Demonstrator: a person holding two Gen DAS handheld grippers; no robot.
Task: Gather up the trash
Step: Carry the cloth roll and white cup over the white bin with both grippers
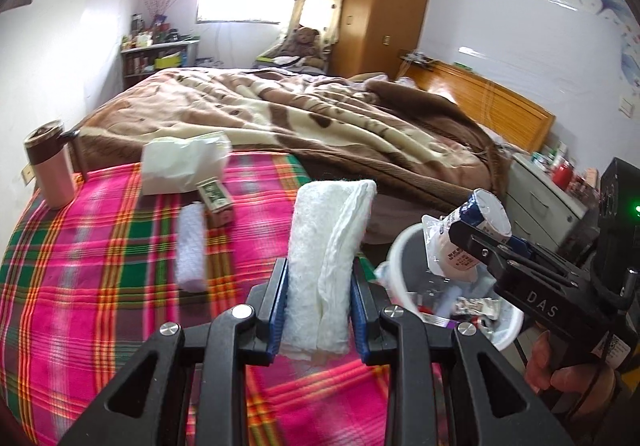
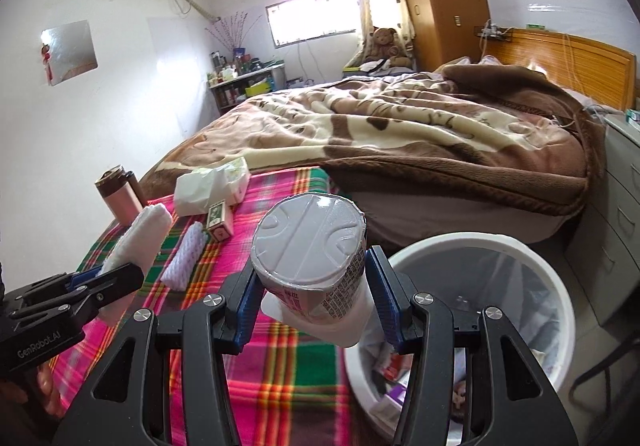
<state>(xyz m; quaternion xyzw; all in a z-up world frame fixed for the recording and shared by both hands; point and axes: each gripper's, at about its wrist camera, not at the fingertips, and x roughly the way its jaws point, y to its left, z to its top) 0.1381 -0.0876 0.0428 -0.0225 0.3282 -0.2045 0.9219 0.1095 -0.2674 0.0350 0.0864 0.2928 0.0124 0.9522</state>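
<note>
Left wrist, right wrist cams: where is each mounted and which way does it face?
Left wrist: on left gripper, facing along its fingers across the plaid blanket; it clamps a folded tissue; a hand shows at right.
Right wrist: on right gripper, facing the bed; it clamps a cup beside the trash bin.
Shared: both grippers, bin, tissue, cup.

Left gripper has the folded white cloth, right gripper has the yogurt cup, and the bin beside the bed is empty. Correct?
Not quite: the bin is not empty. The left wrist view shows wrappers and other trash already inside it. The rest holds: the left gripper grips the cloth, and the right gripper grips the cup.
</note>
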